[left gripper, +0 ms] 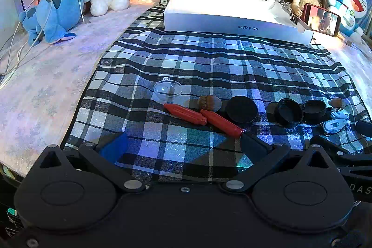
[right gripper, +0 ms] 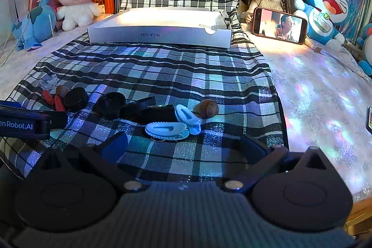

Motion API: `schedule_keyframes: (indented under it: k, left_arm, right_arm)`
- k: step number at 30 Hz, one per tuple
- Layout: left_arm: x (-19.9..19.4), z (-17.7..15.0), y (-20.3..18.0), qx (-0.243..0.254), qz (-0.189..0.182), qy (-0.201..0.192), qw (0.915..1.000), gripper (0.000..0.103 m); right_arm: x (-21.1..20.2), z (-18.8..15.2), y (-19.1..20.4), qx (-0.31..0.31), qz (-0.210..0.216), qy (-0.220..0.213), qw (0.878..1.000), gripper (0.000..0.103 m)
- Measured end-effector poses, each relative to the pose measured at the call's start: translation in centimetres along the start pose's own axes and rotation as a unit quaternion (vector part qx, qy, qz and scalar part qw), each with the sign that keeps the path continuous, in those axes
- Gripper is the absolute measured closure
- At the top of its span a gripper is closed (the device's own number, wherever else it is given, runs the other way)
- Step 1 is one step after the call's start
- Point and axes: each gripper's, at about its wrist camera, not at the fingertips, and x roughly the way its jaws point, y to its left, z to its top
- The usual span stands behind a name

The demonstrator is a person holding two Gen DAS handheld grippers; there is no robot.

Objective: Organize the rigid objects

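Across the checked cloth (left gripper: 209,57) at mid-frame we see two red sticks (left gripper: 222,123), long axes slanting down-right, just ahead of our released left tool (left gripper: 183,143); right tool (right gripper: 183,145) also released.

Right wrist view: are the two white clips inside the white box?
No, both white clips lie on the plaid cloth just ahead of the open right tool, well short of the white box.

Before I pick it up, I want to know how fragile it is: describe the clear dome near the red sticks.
The clear dome looks like thin transparent plastic, a half-sphere with a small round tab at its rim. It sits open side up on the plaid cloth, left end of the row, just behind a red stick. Neither hand-held gripper touches it.
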Motion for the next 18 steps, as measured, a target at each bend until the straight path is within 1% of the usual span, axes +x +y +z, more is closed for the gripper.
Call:
schedule_keyframes:
  k: [18]
  left_arm:
    - [-0.05,0.08,0.28,0.002,-0.003,-0.002,1.0,0.0]
  right_arm:
    - [-0.28,-0.19,-0.07,0.0,-0.002,-0.013,1.0,0.0]
